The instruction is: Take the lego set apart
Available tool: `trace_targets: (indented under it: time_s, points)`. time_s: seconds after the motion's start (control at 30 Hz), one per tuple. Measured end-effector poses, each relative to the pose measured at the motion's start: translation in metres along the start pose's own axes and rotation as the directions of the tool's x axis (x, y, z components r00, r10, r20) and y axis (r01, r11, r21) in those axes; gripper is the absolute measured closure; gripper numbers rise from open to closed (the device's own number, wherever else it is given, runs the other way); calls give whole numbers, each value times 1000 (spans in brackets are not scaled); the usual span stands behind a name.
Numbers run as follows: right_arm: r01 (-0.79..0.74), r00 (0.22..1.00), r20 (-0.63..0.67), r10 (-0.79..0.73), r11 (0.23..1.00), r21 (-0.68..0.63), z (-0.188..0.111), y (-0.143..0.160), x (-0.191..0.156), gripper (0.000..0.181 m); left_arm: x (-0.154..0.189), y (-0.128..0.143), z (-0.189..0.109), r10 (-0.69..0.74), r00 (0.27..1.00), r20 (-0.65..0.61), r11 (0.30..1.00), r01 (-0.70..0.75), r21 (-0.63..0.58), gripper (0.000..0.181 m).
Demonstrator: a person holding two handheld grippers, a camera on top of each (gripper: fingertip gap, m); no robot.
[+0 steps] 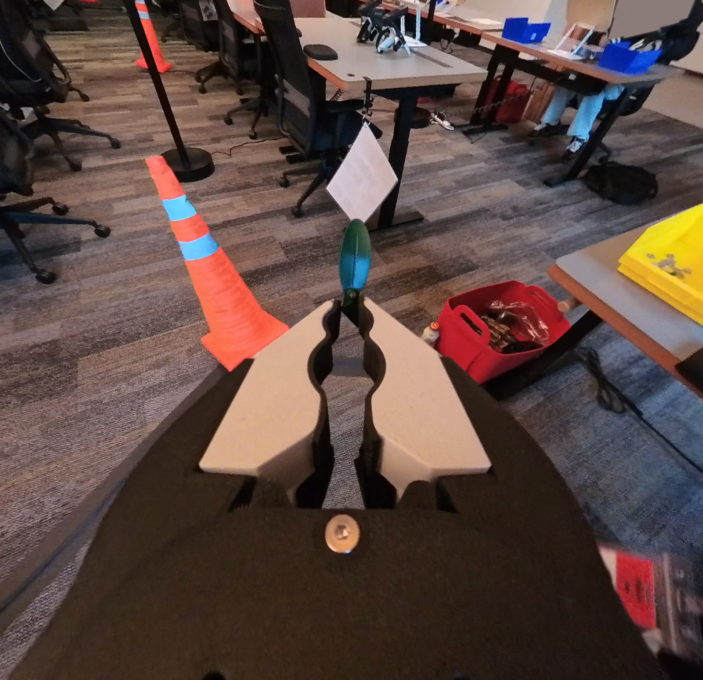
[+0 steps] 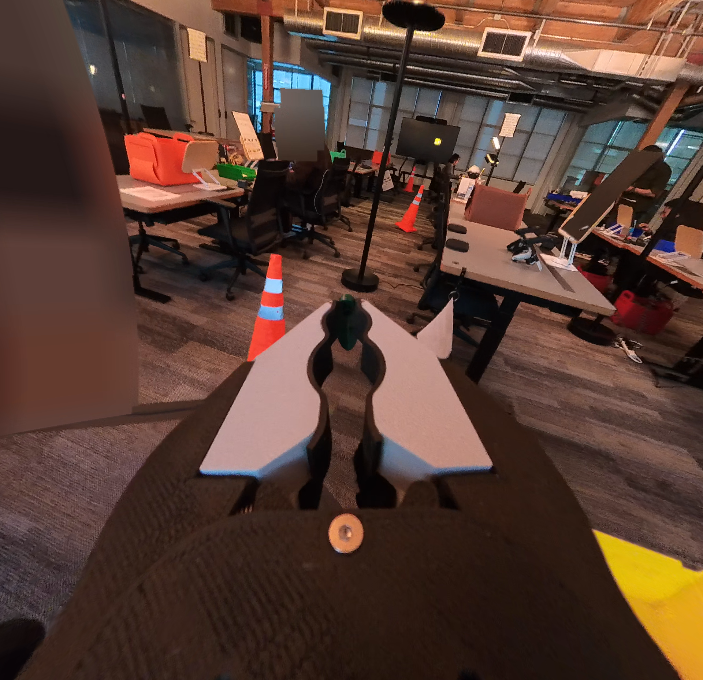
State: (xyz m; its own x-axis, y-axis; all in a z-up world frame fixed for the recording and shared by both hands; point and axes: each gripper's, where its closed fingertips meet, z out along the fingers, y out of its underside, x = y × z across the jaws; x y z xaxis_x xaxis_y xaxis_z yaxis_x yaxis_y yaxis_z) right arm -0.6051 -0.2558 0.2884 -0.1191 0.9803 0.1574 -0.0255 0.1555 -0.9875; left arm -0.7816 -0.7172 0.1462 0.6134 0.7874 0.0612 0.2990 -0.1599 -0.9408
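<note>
My left gripper (image 1: 350, 304) is shut on the stem of a green and teal lego leaf piece (image 1: 355, 259), which sticks out past the fingertips, held in the air above the carpet. My right gripper (image 2: 347, 306) is shut on a small dark green lego piece (image 2: 347, 325) pinched at its tips, also in the air. A yellow bin (image 1: 669, 266) with several small loose bits inside sits on a grey table (image 1: 624, 319) at the right of the left wrist view. A yellow corner (image 2: 658, 601) also shows at the lower right of the right wrist view.
An orange cone (image 1: 213, 277) stands on the carpet ahead left. A red basket (image 1: 498, 330) with wrappers sits on the floor beside the table leg. Desks (image 2: 509, 266), office chairs (image 2: 262, 220) and a black pole stand (image 2: 376, 167) fill the room beyond. The gap from one gripper's tips to the other's is roughly 50 cm.
</note>
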Motion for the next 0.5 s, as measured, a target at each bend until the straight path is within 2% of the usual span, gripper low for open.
trace_targets:
  time_s: [0.07,0.13,0.2,0.27,0.37,0.5]
  points:
    - [1,999,-53,1,999,38,-1,-27,7,175,-5,-7,-4,-10,1000,-22,1000,10,8,174]
    - [-9,991,-135,20,997,80,-1,-60,14,175,-5,-21,-4,-47,990,-132,999,48,4,174]
    - [-13,971,-234,44,991,132,-3,-93,18,175,-8,-47,1,-54,965,-258,998,63,28,174]
    - [-25,955,-285,80,981,192,-4,-120,16,176,-23,-68,13,-10,949,-315,1000,16,16,174]
    - [-31,926,-366,93,984,173,-1,-129,26,175,-47,-107,43,52,941,-334,998,-55,1,174]
    - [-50,887,-455,77,996,71,2,-121,59,176,-52,-173,96,50,928,-369,997,-69,-38,174]
